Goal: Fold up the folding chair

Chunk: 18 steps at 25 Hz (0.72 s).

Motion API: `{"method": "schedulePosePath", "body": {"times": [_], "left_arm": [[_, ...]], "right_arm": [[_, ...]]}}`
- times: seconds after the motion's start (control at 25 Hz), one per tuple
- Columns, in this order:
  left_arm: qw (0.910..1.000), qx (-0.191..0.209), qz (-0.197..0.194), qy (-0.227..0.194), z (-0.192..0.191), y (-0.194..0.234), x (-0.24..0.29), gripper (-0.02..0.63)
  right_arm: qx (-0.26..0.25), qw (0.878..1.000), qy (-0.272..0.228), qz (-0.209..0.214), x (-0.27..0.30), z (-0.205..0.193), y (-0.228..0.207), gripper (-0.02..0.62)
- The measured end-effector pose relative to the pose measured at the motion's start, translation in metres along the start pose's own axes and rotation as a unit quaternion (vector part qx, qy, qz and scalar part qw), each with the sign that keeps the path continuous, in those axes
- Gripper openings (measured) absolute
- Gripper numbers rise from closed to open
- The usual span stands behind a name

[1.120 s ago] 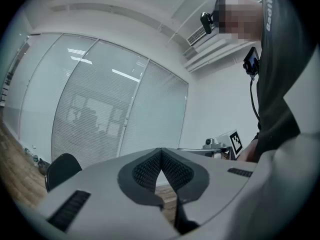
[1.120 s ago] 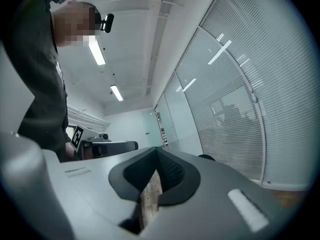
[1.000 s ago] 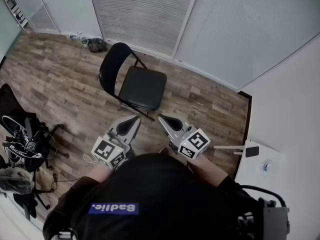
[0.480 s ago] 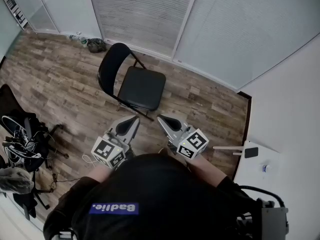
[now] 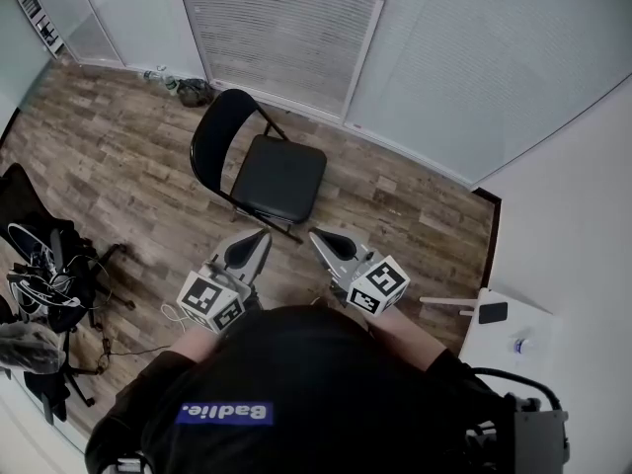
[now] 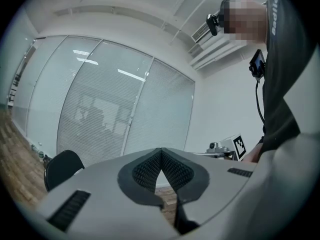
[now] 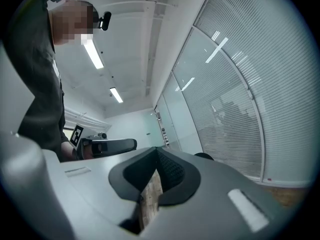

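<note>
A black folding chair (image 5: 259, 165) stands unfolded on the wood floor, its rounded backrest (image 5: 210, 134) to the left of the seat in the head view. My left gripper (image 5: 261, 236) and right gripper (image 5: 317, 236) are held side by side in front of the person, a short way in front of the chair's near edge, touching nothing. Both are shut with nothing between the jaws. In the left gripper view the chair's backrest (image 6: 61, 167) peeks over the jaws at the left. In the right gripper view only a dark sliver of the chair (image 7: 204, 157) shows.
A black stand with tangled cables and gear (image 5: 44, 282) sits at the left. A white table (image 5: 509, 329) with a phone (image 5: 492, 312) stands at the right. Blinds-covered glass walls (image 5: 296, 28) run behind the chair, with a dark bag (image 5: 194, 91) at their foot.
Both grippers have crept a little toward the chair, and the head view has shifted slightly. The jaws stay shut.
</note>
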<state>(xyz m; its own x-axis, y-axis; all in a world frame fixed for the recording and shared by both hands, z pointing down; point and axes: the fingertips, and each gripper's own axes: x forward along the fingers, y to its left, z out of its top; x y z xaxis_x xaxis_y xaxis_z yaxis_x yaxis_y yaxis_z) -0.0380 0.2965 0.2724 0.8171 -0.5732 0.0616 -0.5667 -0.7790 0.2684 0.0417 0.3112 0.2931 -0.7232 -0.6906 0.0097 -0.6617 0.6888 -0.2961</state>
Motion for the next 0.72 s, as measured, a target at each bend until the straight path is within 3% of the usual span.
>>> {"method": "schedulePosePath", "body": {"times": [0.36, 0.52, 0.72], "left_arm": [[0.9986, 0.005, 0.052, -0.007, 0.000, 0.014, 0.020, 0.005], [0.9980, 0.005, 0.063, -0.002, -0.001, 0.048, 0.031, 0.005], [0.9989, 0.003, 0.047, 0.005, 0.000, 0.102, 0.051, 0.005]], "right_arm": [[0.008, 1.000, 0.009, 0.014, -0.010, -0.008, -0.034, 0.002], [0.013, 1.000, 0.016, 0.007, 0.009, -0.014, -0.056, 0.002], [0.013, 1.000, 0.023, -0.017, 0.051, -0.015, -0.089, 0.002]]}}
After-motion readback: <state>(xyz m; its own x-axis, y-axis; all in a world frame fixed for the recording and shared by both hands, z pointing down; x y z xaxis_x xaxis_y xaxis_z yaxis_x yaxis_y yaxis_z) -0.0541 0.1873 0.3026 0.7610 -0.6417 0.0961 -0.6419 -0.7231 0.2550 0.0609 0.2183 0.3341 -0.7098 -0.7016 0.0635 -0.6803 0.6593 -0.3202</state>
